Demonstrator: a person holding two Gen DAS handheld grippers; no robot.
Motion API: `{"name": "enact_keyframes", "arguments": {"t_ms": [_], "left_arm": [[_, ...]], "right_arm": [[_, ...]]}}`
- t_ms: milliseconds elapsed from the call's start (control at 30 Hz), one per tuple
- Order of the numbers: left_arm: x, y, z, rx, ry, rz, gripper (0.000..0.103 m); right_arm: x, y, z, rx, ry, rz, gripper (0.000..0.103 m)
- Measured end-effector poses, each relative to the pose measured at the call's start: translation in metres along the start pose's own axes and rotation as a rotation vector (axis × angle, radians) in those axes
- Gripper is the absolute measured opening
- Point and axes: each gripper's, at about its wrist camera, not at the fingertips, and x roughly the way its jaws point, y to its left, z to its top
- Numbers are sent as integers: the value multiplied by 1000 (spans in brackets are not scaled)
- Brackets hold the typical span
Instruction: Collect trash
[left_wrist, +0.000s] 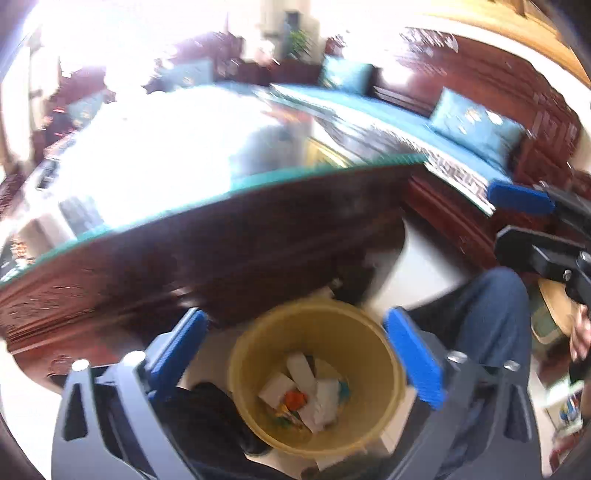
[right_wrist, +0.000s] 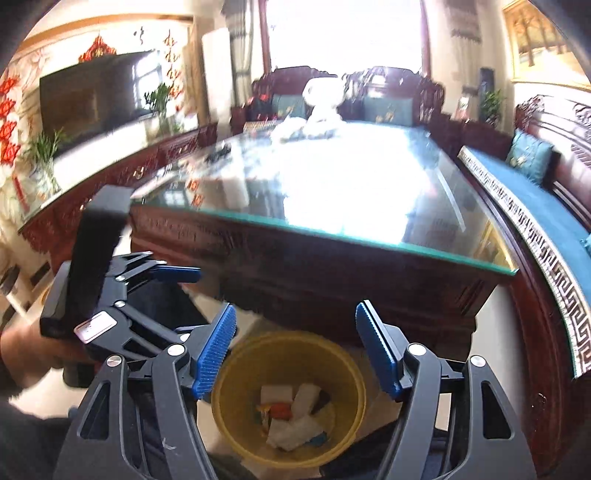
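A yellow bin stands on the floor in front of the dark wooden table, directly below both grippers. White paper scraps and an orange wrapper lie at its bottom. My left gripper hangs open above the bin with nothing between its blue pads. My right gripper is also open and empty over the same bin, where the white scraps show again. The left gripper also appears at the left of the right wrist view, and the right gripper's blue pad at the right edge of the left wrist view.
The glass-topped table fills the space ahead, with white crumpled stuff at its far end. A wooden bench with blue cushions runs along the right. A person's jeans leg is beside the bin.
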Motion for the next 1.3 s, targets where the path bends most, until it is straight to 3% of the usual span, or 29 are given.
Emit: {"name": "enact_keyframes", "arguments": {"t_ms": [233,533,633,900,1100,1233,1300], "left_arm": [[-40,6,19,-35,-126,101,99],[-31,30,51,-106,-146,244,99],[-23,38,64,-130,-155,292,99],[6,68,98,-160,-150,335,99],[31,92,117,-227,-109,311,99],[38,100,130,-225,-134,432,99],[38,107,139,-241,-155,428,99]], "right_arm": [[-14,12,21,37,-110,24,76],[1,5,53,53,-199,-89,95],[19,1,66,71,-194,-108,95],[70,-13,94,107,-171,-196,95],[107,-28,103,122,-129,-195,95],[128,-36,107,125,-112,-191,95],[135,-35,110,115,-109,-192,95]]}}
